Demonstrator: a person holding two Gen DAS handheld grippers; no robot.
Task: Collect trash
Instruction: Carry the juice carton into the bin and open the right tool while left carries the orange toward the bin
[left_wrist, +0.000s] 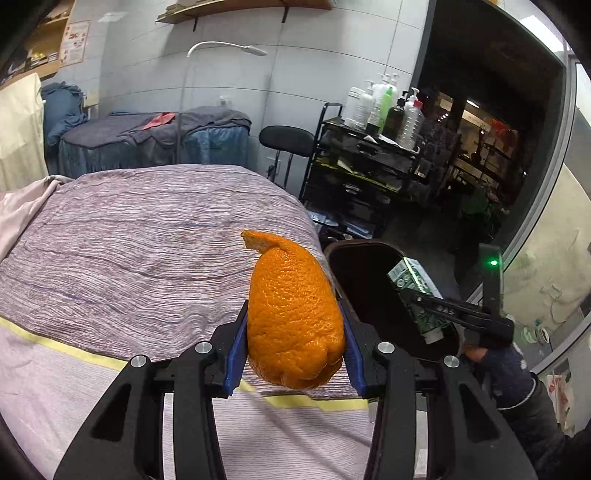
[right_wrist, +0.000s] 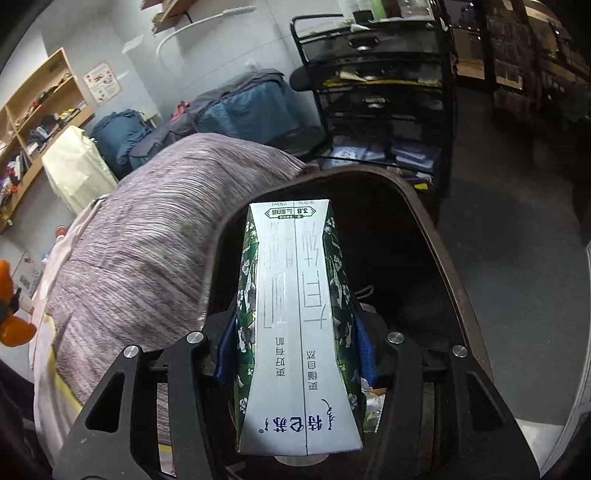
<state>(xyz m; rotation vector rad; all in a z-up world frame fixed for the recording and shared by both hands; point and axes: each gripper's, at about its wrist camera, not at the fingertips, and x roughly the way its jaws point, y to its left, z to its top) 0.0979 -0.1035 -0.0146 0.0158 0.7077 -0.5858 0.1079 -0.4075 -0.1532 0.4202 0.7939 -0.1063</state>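
Left wrist: orange peel (left_wrist: 293, 317) in claw (left_wrist: 293, 332)

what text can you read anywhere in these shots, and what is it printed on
"特仑苏" – brand, on the milk carton clamped in the right gripper
"3.8" – same carton, far end
"250mL" – same carton, far edge
"更好有机" and "更懂自然" – same carton
"纯牛奶" – large pale characters, faint, a likely reading
Wall poster: too small to read
Orange peel in the left gripper: no text

Both grippers are black, with blue pads (left_wrist: 236, 343) and round silver screws (left_wrist: 202, 347). The right gripper (left_wrist: 413, 295) shows a green light (left_wrist: 493, 262). A dark navy sleeve (left_wrist: 517, 384) covers the arm.
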